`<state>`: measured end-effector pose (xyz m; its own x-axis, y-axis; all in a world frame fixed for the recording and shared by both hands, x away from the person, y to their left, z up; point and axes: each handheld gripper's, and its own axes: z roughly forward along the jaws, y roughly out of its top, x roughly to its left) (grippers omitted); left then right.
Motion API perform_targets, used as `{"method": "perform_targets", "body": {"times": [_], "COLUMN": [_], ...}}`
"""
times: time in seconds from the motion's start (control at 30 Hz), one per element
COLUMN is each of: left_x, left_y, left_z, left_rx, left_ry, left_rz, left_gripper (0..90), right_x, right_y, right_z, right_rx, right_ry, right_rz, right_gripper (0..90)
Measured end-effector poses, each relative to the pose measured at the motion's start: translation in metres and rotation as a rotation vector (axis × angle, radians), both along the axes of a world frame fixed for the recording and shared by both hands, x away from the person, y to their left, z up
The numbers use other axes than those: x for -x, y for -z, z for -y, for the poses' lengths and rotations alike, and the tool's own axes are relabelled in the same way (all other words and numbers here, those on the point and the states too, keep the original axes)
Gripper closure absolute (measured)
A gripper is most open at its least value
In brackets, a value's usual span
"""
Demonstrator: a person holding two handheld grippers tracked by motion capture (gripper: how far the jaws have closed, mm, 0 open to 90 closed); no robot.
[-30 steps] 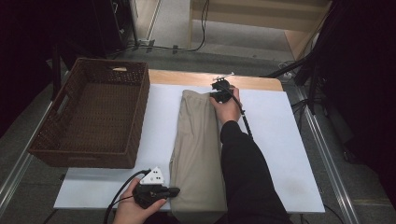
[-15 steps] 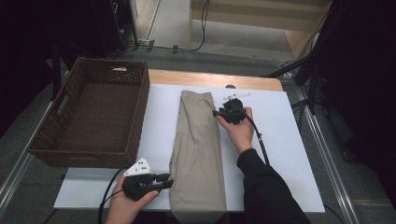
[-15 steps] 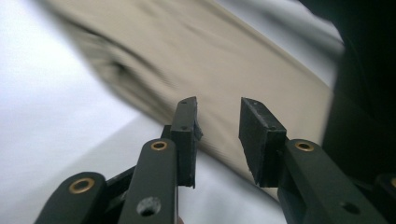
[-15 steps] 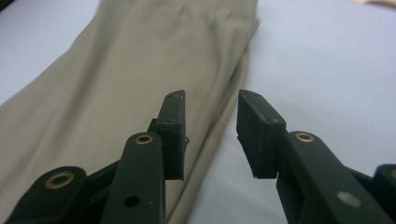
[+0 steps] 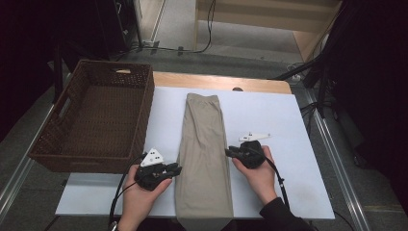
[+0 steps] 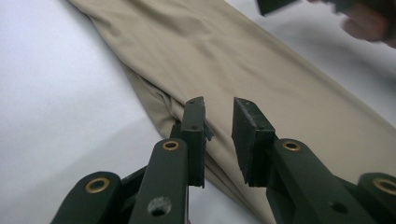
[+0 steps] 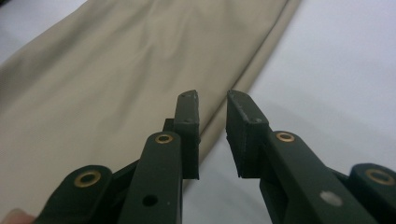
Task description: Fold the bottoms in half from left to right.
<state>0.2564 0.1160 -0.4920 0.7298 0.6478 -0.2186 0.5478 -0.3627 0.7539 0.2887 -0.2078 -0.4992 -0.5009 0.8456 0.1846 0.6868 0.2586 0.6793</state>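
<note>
Left gripper [image 5: 174,169] and right gripper [image 5: 231,153], each with jaws narrowly parted after just closing in, gripping nothing, flank the folded khaki trousers [image 5: 204,154] lying lengthwise on the white bench [image 5: 284,125], probably to pinch opposite edges for another fold. Wicker basket [image 5: 57,144] waits alongside.

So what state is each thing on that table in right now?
Trousers: folded into a long strip, flat on the white sheet, nothing gripping them.
Basket: upright, empty.
Left tongs: slightly open at the trousers' left edge, holding nothing.
Right tongs: slightly open at the right edge, holding nothing.
</note>
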Motion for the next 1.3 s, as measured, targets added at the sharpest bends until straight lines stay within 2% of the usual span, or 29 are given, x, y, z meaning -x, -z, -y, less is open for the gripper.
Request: {"method": "perform_targets", "body": {"times": [0.07,0.13,0.2,0.33,0.5,0.63,0.77,0.93,1.1,1.27,1.3], "left_x": [-0.003,-0.004,-0.003,-0.002,-0.001,-0.002,-0.003,-0.005,-0.006,-0.006,-0.006], "left_y": [0.005,0.009,0.016,0.018,0.018,0.018,0.018,0.018,0.018,0.017,0.017], "left_z": [0.005,0.009,0.012,0.011,0.009,0.008,0.006,0.003,0.000,-0.002,-0.002], "left_rx": [-0.018,-0.054,-0.092,-0.092,-0.095,-0.093,-0.084,-0.081,-0.081,-0.073,-0.075], "left_ry": [-0.016,-0.010,0.003,-0.002,-0.001,0.008,0.014,0.015,0.015,-0.006,-0.005], "left_rz": [0.000,0.007,0.006,0.011,0.014,0.011,0.000,-0.006,-0.011,-0.020,-0.016], "left_gripper": [74.3,75.7,78.7,84.1,87.9,88.8,89.1,89.2,89.2,88.6,87.8], "right_x": [0.009,0.015,0.019,0.021,0.021,0.022,0.022,0.023,0.025,0.025,0.024], "right_y": [0.002,0.002,0.004,0.008,0.016,0.015,0.015,0.017,0.018,0.019,0.019], "right_z": [0.000,0.000,-0.001,-0.006,-0.015,-0.017,-0.012,-0.002,0.003,0.004,0.004], "right_rx": [-0.020,-0.008,-0.015,-0.013,0.015,0.064,0.046,0.000,0.009,-0.004,-0.003], "right_ry": [-0.004,-0.001,-0.004,-0.013,-0.006,0.015,0.022,0.039,0.047,0.027,0.016], "right_rz": [-0.005,0.007,0.006,-0.003,-0.004,0.008,0.001,-0.007,0.007,0.011,0.011], "right_gripper": [72.4,72.4,72.4,72.3,72.0,87.1,88.0,88.0,88.0,87.8,85.4]}}
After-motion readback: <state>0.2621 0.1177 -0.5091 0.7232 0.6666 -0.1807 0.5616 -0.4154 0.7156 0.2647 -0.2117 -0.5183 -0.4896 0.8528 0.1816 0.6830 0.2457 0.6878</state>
